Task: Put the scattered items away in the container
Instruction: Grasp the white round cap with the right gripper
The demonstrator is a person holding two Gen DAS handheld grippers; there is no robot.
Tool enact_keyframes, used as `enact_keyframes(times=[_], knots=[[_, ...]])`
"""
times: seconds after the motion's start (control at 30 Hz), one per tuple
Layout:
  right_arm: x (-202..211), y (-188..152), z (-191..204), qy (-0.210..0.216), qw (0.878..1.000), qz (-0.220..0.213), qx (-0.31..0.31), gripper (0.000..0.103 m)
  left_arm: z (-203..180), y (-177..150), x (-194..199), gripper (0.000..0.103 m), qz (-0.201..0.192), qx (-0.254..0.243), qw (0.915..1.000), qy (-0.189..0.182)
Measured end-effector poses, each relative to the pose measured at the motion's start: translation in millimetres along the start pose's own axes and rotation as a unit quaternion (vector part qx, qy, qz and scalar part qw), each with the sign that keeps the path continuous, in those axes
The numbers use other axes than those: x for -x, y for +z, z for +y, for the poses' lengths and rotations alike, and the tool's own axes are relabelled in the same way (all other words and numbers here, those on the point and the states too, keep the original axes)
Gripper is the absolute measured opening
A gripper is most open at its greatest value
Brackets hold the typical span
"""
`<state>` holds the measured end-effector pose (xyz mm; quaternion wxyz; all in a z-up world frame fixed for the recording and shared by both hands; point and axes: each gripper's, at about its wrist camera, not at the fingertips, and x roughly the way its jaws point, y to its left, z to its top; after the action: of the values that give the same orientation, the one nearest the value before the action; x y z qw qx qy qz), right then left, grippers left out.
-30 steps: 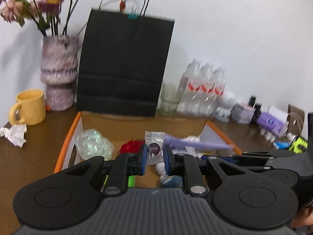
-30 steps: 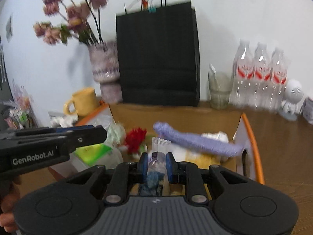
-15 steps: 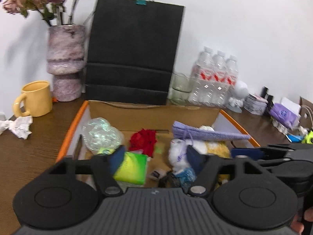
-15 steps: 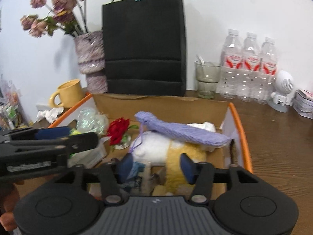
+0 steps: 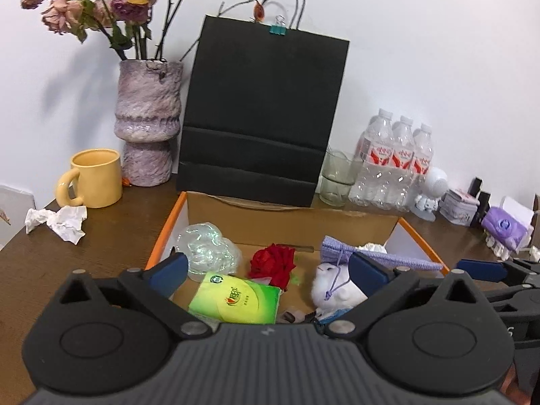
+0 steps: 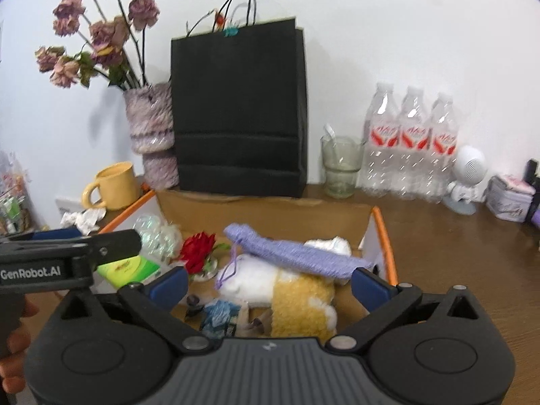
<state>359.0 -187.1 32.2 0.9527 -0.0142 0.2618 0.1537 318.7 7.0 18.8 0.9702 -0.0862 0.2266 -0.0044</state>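
Currently both claws, left gripper (image 5: 266, 271) and right gripper (image 6: 270, 283), are opening with nothing held, above the cardboard box (image 5: 290, 224). Crumpled tissue (image 5: 57, 221) lies outside at nine o'clock; it should be approached slowly and pinched centrally.

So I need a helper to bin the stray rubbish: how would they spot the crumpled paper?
Find the tall black paper bag against the wall, then the yellow ceramic mug to its left. The crumpled white paper lies on the brown table just in front of the mug, outside the orange-edged cardboard box.
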Motion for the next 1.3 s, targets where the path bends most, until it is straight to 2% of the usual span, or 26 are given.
enact_keyframes(times=[0.1, 0.27, 0.47, 0.7, 0.8, 0.93, 1.13, 1.23, 1.3], knots=[[9.3, -0.4, -3.9, 0.005, 1.000, -0.015, -0.007, 0.103, 1.1, 1.5, 7.1, 0.103, -0.008, -0.002, 1.0000, 0.004], [25.6, -8.4, -11.8, 0.021, 1.000, -0.012, -0.015, 0.103, 2.4, -1.7, 23.4, 0.103, -0.011, -0.004, 0.9999, -0.002], [53.0, -36.9, -12.5, 0.019, 1.000, -0.013, 0.008, 0.103, -1.8, -24.6, 46.8, 0.103, -0.004, -0.025, 0.9996, -0.009], [50.8, -73.8, -9.8, 0.027, 0.999, 0.030, 0.024, 0.099, -1.3, -60.6, 59.2, 0.103, 0.022, -0.002, 0.9997, -0.014], [38.2, -84.7, -9.8, 0.017, 0.998, 0.053, 0.020, 0.091, -5.3, -72.7, 53.7, 0.103, 0.038, -0.002, 0.9992, -0.015], [23.0, -91.0, -8.7, 0.013, 0.997, 0.074, 0.015, 0.074, -11.8, -80.9, 46.1, 0.103, 0.047, 0.002, 0.9988, -0.007], [13.6, -94.6, -2.7, 0.015, 0.996, 0.082, 0.010, 0.055, -16.6, -87.1, 39.5, 0.103, 0.055, -0.006, 0.9985, 0.000], [8.9, -96.3, 0.3, 0.013, 0.996, 0.089, 0.013, 0.041, -21.8, -90.0, 36.1, 0.103, 0.061, -0.019, 0.9979, 0.004], [9.0, -97.0, 1.1, 0.012, 0.996, 0.085, 0.019, 0.029, -25.6, -91.5, 33.4, 0.103, 0.066, -0.026, 0.9975, 0.006]])
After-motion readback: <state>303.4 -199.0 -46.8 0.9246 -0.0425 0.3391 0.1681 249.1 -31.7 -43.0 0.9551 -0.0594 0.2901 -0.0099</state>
